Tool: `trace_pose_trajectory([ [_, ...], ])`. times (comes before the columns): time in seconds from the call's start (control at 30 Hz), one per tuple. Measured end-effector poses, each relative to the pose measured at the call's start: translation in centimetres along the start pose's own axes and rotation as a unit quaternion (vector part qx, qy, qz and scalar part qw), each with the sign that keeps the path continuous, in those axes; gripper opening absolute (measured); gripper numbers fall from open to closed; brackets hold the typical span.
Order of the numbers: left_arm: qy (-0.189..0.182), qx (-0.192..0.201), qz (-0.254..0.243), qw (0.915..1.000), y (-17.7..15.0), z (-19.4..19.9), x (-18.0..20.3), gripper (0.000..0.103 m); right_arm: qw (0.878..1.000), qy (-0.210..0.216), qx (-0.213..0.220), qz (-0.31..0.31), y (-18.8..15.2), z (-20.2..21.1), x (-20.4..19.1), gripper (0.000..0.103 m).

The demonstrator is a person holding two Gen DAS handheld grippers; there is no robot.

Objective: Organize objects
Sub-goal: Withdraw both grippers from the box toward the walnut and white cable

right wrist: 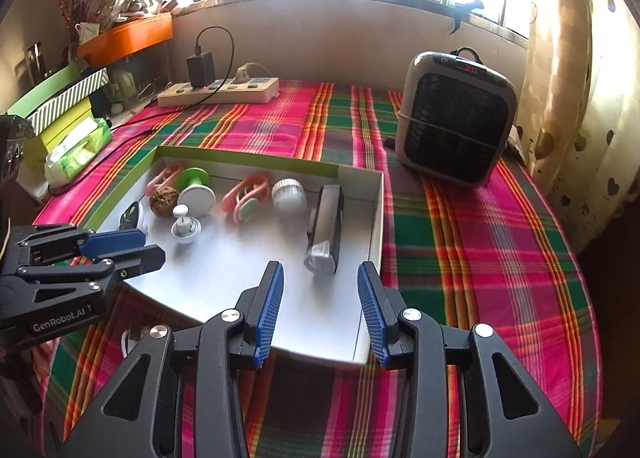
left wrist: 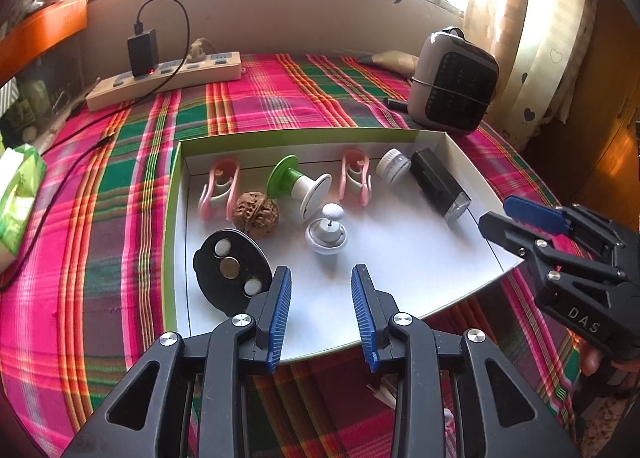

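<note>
**Over the tray: both my grippers empty, objs sitting inside**

Inside the shallow white box (left wrist: 400,258), w/ its green outer walls, the objs are lying mostly along the far side. A pink clip (left wrist: 219,190) is resting at far left, a walnut (left wrist: 256,213) just beside it. A green-and-white spool (left wrist: 300,186) is lying on its side near the middle, w/ a white knob piece (left wrist: 326,232) standing just in front of it. A 2nd pink clip (left wrist: 355,177) is lying next, then a small white-capped jar (left wrist: 394,166) tipped over, then a black rectangular block (left wrist: 438,188) stretching along the right wall. A black disc (left wrist: 232,270) w/ round inserts is leaning at the box's near-left corner.

My left gripper (left wrist: 322,318) is hovering over the near edge of the box, jaws standing apart, nothing btwn the blue pads; the disc is sitting just beside my left finger. My right gripper (right wrist: 320,310) is hanging over the near-right corner, jaws also spread and empty, the black block (right wrist: 326,234) lying just ahead of them. Each gripper is showing in the other's view, off to the side.

Under the box a pink-green plaid cloth (right wrist: 480,258) is covering the table. Beyond it, a grey fan heater (right wrist: 456,118) is standing at right, a power strip (right wrist: 218,92) w/ a black charger plugged in at the back, a tissue pack (right wrist: 78,152) at left.
</note>
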State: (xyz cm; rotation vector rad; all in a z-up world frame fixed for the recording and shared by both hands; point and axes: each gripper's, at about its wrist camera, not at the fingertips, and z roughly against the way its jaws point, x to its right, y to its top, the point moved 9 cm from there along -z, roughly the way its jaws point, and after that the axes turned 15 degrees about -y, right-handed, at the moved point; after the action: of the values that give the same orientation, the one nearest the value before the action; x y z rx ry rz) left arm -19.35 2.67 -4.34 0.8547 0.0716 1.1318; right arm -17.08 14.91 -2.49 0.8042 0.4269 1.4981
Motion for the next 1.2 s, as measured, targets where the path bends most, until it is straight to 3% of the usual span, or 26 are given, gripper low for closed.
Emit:
trace_pose_trajectory([
  [0.47, 0.004, 0.015, -0.002, 0.9999, -0.8, 1.9, 0.6, 0.033, 1.000, 0.022, 0.011, -0.009, -1.7, 2.8, -0.4, 0.040],
  [0.8, 0.003, 0.046, 0.001, 0.9989, -2.2, 5.1, 1.6, 0.034, 0.996, 0.094, -0.008, 0.010, -5.1, 5.1, -3.8, 0.040],
  [1.2, 0.003, 0.041, 0.016, 0.9990, -4.9, 6.0, 1.7, 0.034, 0.986, 0.165, -0.029, 0.025, -7.0, 5.9, -7.8, 0.040],
])
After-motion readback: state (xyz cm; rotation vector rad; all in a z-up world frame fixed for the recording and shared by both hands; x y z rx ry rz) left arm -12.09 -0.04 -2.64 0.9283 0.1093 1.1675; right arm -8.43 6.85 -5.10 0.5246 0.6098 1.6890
